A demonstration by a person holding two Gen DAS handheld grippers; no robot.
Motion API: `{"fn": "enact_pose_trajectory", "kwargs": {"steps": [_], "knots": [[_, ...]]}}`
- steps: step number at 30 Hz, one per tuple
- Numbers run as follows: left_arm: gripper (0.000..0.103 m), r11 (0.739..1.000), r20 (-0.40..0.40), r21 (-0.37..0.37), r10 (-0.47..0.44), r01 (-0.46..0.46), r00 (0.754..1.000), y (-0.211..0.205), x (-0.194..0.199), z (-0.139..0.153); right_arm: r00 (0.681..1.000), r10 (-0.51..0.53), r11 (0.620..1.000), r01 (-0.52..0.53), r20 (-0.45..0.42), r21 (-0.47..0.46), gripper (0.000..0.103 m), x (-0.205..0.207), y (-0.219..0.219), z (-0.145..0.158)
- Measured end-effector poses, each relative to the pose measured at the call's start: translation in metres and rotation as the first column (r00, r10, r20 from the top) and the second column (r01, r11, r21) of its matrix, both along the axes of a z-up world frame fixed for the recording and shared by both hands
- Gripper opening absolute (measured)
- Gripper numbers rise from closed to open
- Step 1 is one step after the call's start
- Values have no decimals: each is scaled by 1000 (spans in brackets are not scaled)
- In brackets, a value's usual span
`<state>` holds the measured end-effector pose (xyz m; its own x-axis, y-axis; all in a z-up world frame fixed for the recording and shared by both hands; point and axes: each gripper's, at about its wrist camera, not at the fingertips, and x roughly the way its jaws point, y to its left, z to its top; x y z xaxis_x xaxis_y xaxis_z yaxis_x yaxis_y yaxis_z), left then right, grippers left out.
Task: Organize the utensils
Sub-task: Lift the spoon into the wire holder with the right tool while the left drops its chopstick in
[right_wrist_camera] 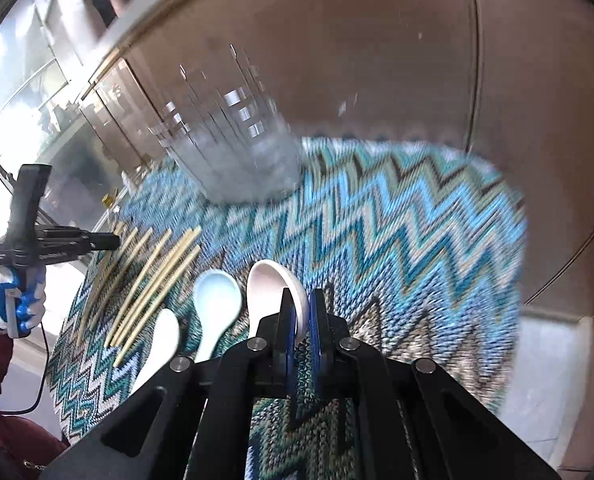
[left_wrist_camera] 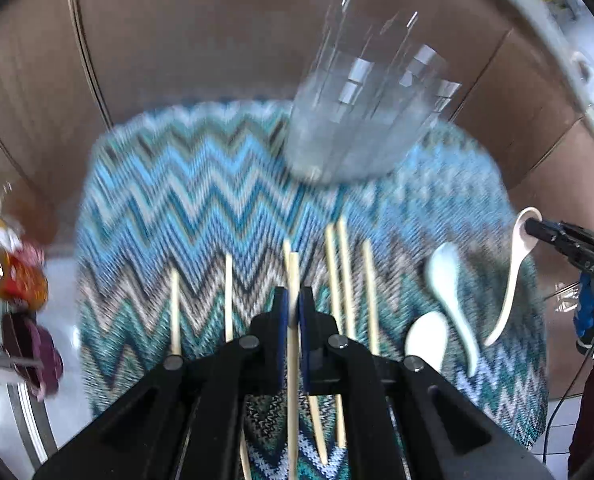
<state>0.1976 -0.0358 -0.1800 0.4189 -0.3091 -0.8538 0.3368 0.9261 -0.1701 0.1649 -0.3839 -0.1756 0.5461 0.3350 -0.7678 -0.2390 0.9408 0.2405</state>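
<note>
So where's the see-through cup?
In both views the cup stands at the mat's far edge, beyond the chopsticks and spoons, untouched by either gripper.

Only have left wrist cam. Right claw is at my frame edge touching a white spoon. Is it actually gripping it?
Observer: Yes. In the right wrist view the right claw is shut, with its blue pads pinching the rim of the white spoon at the bowl.
Operator: My left claw is shut on a chopstick. Where does it sit, seen from the side?
Observer: Its tip is over the outer end of the row of chopsticks, near the mat edge. A blue-and-white gloved hand holds its handle. I can't tell from there whether the chopstick is lifted.
</note>
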Motion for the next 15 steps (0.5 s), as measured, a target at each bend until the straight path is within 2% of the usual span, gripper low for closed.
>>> {"fn": "enact_pose_trajectory", "kwargs": {"steps": [3,5,6,7,9,10,12,13,14,15], "knots": [[5,998,119,-55,7,0,993,6,-13,39,995,-27,1000,27,97,-5,6,-12,2,37],[5,994,221,-109,23,2,975,7,-11,71,984,-42,999,44,173,-6,7,-17,6,61],[5,992,293,-129,50,-13,955,7,-9,90,975,-50,999,51,218,1,7,-19,11,76],[5,989,332,-149,69,-20,941,7,-7,102,957,-60,998,60,284,9,6,-20,20,96],[5,971,418,-237,126,-26,899,7,1,132,928,-75,997,78,366,6,6,-17,33,118],[5,955,460,-295,174,-35,871,7,5,150,897,-92,994,109,432,-16,6,-14,46,133],[5,931,518,-363,242,-45,821,6,13,167,854,-118,988,154,507,-31,7,-5,65,148],[5,917,551,-394,289,-61,782,2,19,176,835,-129,985,172,535,-31,7,0,73,153],[5,906,571,-419,317,-63,758,-2,25,181,822,-135,982,185,553,-36,7,5,79,155],[5,895,582,-441,338,-62,740,-4,31,183,797,-146,976,214,586,-48,7,14,89,157]]}}
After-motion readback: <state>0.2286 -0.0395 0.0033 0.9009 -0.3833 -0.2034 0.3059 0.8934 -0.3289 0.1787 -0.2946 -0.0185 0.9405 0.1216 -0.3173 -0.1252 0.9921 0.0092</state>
